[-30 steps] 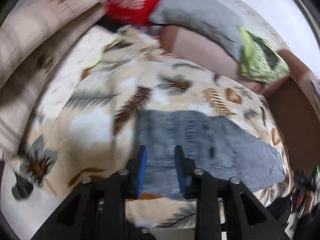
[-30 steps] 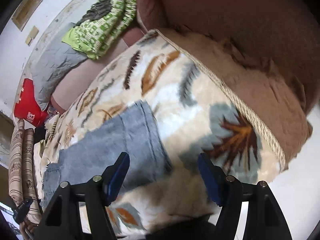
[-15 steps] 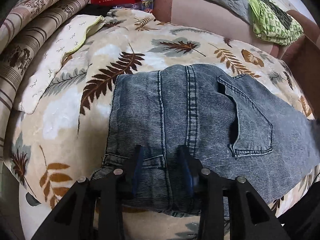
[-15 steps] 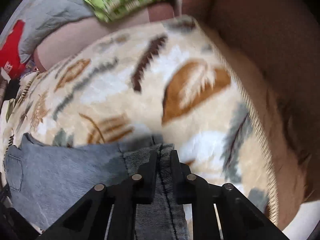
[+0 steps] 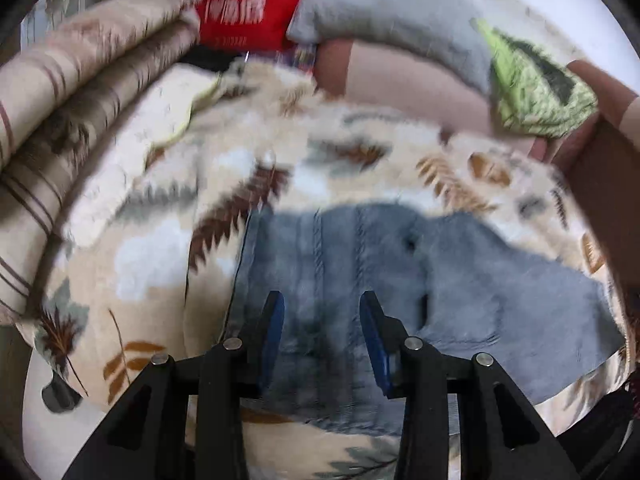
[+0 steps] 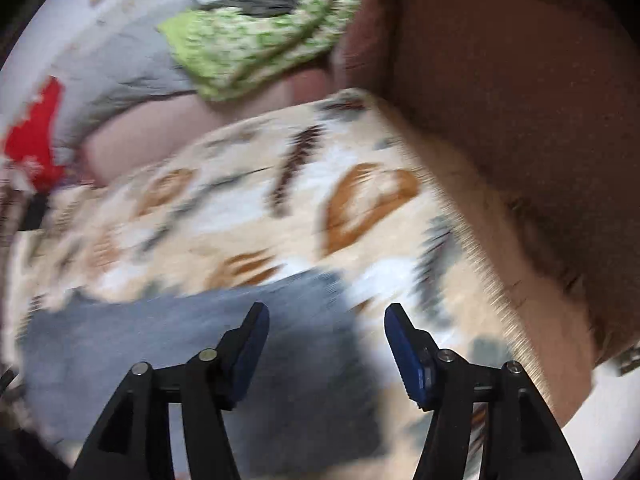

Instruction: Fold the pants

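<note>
Nearest in the left wrist view, the left tool (image 5: 322,336) hangs over the waist end of the jeans (image 5: 400,280), its blue pads partly apart; denim shows in the gap, but the blur hides whether the pads press it, so I cannot tell if it grips. Its jaws have opened somewhat within the last second.

In the right wrist view, the right tool (image 6: 326,344) has its jaws standing wide with nothing pinched; they have just been opening, and the leg end of the jeans (image 6: 192,340) lies under and between them, free of the pads.

The jeans lie flat on a cream leaf-print blanket (image 5: 160,248), running from the middle toward the right in the left view.

Farther off, a striped blanket (image 5: 60,112) is rolled up at the left edge. Beyond the leaf print sit a red bag (image 5: 248,0), a grey pillow (image 5: 392,16) and a green patterned cloth (image 5: 536,92), resting on a brown sofa (image 6: 520,100) whose arm rises at the right. Both views are smeared by motion.
</note>
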`<state>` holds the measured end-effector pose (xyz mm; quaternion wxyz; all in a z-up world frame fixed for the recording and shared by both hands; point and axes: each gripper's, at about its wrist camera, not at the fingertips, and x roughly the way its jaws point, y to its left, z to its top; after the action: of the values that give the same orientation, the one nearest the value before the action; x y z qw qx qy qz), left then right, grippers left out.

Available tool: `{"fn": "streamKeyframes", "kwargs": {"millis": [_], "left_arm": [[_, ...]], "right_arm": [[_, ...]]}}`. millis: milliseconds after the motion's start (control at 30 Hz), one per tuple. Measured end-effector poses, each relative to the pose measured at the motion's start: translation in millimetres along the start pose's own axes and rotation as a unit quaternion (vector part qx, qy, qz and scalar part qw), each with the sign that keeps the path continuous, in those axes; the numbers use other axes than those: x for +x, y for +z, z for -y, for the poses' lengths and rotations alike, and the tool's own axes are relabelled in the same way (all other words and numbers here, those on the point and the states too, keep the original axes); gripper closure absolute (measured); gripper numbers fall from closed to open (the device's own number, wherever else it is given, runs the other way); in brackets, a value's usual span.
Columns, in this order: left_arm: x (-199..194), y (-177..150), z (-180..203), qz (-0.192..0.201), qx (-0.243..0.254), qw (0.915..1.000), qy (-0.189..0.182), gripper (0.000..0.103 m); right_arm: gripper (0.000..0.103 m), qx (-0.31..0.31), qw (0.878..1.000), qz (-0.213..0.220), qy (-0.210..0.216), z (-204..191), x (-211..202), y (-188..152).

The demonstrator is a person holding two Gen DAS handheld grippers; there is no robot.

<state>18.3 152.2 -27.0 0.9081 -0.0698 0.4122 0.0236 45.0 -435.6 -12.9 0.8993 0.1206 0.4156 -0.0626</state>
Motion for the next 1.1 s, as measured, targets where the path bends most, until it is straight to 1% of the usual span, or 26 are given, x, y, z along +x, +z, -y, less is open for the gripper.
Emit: {"fn": "streamKeyframes", "kwargs": {"millis": [67, 100, 133, 167, 200, 233, 267, 333, 400, 467, 500, 567, 600, 633, 700, 733, 800, 833, 867, 900, 933, 967, 1000, 1033, 1067, 1100], "left_arm": [[0.6, 0.9, 10.7, 0.006, 0.018, 0.9997, 0.015, 0.061], [10.3, -2.9, 13.6, -0.01, 0.019, 0.9995, 0.024, 0.061], [24.1, -8.7, 14.7, -0.04, 0.018, 0.9985, 0.033, 0.061], [45.5, -17.9, 14.0, -0.088, 0.02, 0.9949, 0.045, 0.059], [63.8, -28.3, 10.6, -0.117, 0.017, 0.9917, 0.05, 0.057], [63.4, -32.4, 8.5, -0.097, 0.016, 0.9938, 0.051, 0.055], [59.4, -33.4, 11.0, -0.089, 0.027, 0.994, 0.058, 0.055], [54.2, -31.2, 9.4, -0.088, 0.022, 0.9938, 0.064, 0.055], [54.9, -29.5, 0.5, -0.092, 0.007, 0.9942, 0.055, 0.055], [53.7, -30.1, -5.4, -0.09, 0.004, 0.9935, 0.07, 0.055], [51.5, -30.2, -4.1, -0.092, -0.001, 0.9934, 0.068, 0.055], [47.0, -26.5, -3.2, -0.094, -0.013, 0.9928, 0.073, 0.055], [39.3, -19.9, 2.9, -0.082, -0.011, 0.9938, 0.074, 0.056], [30.3, -14.3, 10.2, -0.064, -0.002, 0.9958, 0.065, 0.056], [11.6, -3.4, 23.7, -0.026, 0.011, 0.9987, 0.042, 0.055], [7.1, 3.8, 32.4, -0.01, 0.016, 0.9994, 0.029, 0.053], [11.5, 14.2, 47.7, 0.005, 0.035, 0.9993, 0.015, 0.052], [23.0, 15.2, 52.4, -0.004, 0.046, 0.9987, 0.024, 0.052], [37.4, 13.5, 52.2, -0.025, 0.049, 0.9975, 0.043, 0.052], [59.5, 6.3, 46.9, -0.061, 0.045, 0.9952, 0.063, 0.052], [80.8, -5.0, 36.6, -0.101, 0.029, 0.9922, 0.067, 0.051], [86.1, -12.1, 30.2, -0.099, 0.02, 0.9932, 0.059, 0.05], [80.3, -17.6, 31.8, -0.071, 0.033, 0.9951, 0.061, 0.05], [75.9, -20.6, 38.6, -0.061, 0.054, 0.9937, 0.077, 0.05], [73.9, -22.2, 41.4, -0.056, 0.059, 0.9931, 0.084, 0.05], [73.6, -23.3, 38.9, -0.054, 0.052, 0.994, 0.08, 0.05]], "right_arm": [[0.037, -0.008, 0.999, -0.02, 0.04, -19.5, 0.7, -12.9], [0.037, -0.012, 0.998, -0.028, 0.051, -29.9, 0.7, -21.2], [0.037, -0.022, 0.997, -0.043, 0.062, -44.4, 6.1, -28.6], [0.037, -0.03, 0.996, -0.05, 0.069, -57.3, 6.1, -36.7], [0.037, -0.041, 0.995, -0.054, 0.076, -70.2, 8.5, -40.7], [0.037, -0.056, 0.993, -0.059, 0.085, -84.7, 10.5, -46.6], [0.037, -0.069, 0.991, -0.067, 0.094, -100.1, 13.1, -50.7], [0.037, -0.089, 0.987, -0.078, 0.112, -127.2, 16.4, -54.7], [0.037, -0.108, 0.982, -0.083, 0.133, -156.3, 19.4, -54.7], [0.037, -0.124, 0.975, -0.087, 0.161, -187.3, 21.9, -55.6], [0.031, -0.126, 0.974, -0.09, 0.168, -193.2, 28.1, -56.5], [0.024, -0.133, 0.968, -0.126, 0.173, -209.2, 55.1, -69.8], [0.024, -0.133, 0.965, -0.164, 0.153, -212.8, 78.8, -81.3], [0.023, -0.128, 0.964, -0.187, 0.136, -212.4, 93.2, -87.6], [0.023, -0.142, 0.966, -0.165, 0.138, -217.1, 84.3, -90.8], [0.023, -0.141, 0.965, -0.168, 0.146, -218.3, 81.1, -88.6], [0.023, -0.14, 0.966, -0.15, 0.157, -225.5, 67.1, -75.6], [0.023, -0.148, 0.966, -0.136, 0.16, -231.9, 61.1, -69.0], [0.023, -0.156, 0.965, -0.124, 0.173, -242.4, 55.9, -59.6], [0.023, -0.156, 0.961, -0.12, 0.193, -254.2, 54.5, -49.8], [0.023, -0.154, 0.959, -0.118, 0.207, -262.8, 55.8, -41.3], [0.023, -0.152, 0.954, -0.119, 0.23, -276.9, 57.8, -33.0], [0.023, -0.152, 0.946, -0.125, 0.257, -293.2, 61.7, -26.1], [0.023, -0.153, 0.931, -0.139, 0.3, -317.5, 71.3, -19.8], [0.023, -0.149, 0.921, -0.15, 0.328, -334.9, 78.7, -18.5], [0.023, -0.141, 0.91, -0.164, 0.354, -352.7, 90.5, -17.9]]}}
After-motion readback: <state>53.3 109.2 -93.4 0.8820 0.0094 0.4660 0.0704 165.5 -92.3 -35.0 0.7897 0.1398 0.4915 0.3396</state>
